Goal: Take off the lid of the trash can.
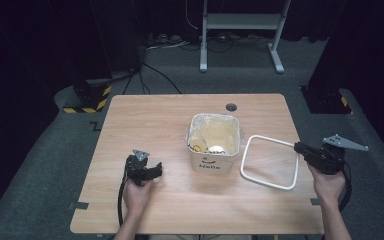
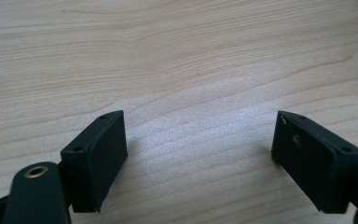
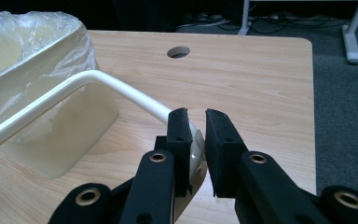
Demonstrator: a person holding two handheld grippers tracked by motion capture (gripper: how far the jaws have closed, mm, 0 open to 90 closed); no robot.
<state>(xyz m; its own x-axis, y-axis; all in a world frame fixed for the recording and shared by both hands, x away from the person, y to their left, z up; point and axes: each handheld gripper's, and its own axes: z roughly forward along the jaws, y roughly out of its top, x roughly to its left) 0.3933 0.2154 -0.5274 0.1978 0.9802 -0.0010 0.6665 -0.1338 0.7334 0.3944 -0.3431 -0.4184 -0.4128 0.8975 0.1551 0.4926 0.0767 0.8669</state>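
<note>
A white bin (image 1: 214, 142) with a clear plastic liner stands at the table's centre, "Hello" printed on its front, with some scraps at the bottom. A white square ring (image 1: 270, 162) sits just right of it. My right gripper (image 1: 300, 148) is shut on the ring's far right corner. In the right gripper view the jaws (image 3: 196, 116) pinch the ring's bar (image 3: 74, 88), which runs left beside the bin (image 3: 37, 60). My left gripper (image 1: 152, 170) rests low over the table left of the bin. It (image 2: 198, 135) is open, its jaws wide apart over bare wood.
A round cable hole (image 1: 231, 107) lies in the table behind the bin. The wooden table (image 1: 145, 125) is bare on its left half. On the floor beyond stand a white frame's legs (image 1: 240, 30) and black stands with yellow-black tape (image 1: 87, 97).
</note>
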